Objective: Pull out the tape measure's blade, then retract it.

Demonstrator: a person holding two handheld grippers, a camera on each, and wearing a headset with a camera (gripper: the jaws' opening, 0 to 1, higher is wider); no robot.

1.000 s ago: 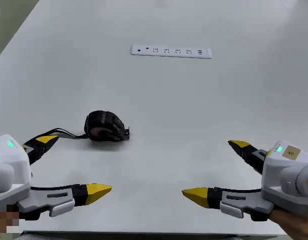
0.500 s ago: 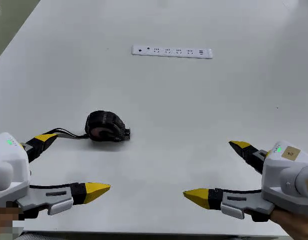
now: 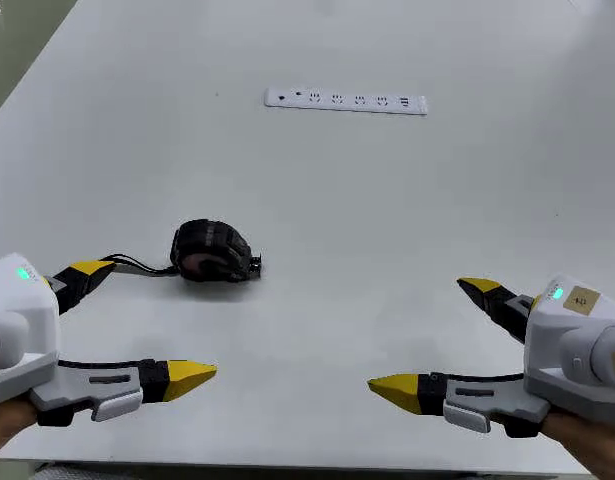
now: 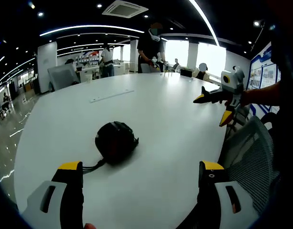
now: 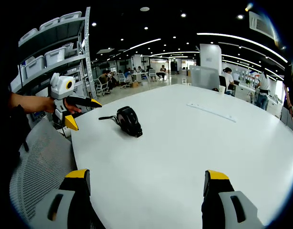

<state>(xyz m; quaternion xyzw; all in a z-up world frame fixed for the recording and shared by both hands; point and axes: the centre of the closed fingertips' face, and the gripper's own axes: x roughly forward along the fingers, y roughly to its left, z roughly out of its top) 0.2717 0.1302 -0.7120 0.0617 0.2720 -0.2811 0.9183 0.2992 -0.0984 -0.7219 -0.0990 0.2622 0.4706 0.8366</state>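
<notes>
The tape measure [image 3: 212, 252] is black with a dull brownish side face and a black cord [image 3: 139, 267]. The table [image 3: 387, 200] is plain white. The power strip [image 3: 345, 100] near its far edge is white too. The left gripper [image 3: 147, 320] and right gripper [image 3: 427, 335] have white bodies, black jaws, yellow tips and a green light.

The left gripper [image 3: 145, 320] is hanging low on the left, its yellow-tipped jaws gaping wide and pointing rightward; the right gripper [image 3: 427, 335] is mirroring it on the right, jaws equally spread and pointing leftward; the left hand [image 3: 3, 426] and right hand [image 3: 590, 452] are clasping the grippers from behind.
</notes>
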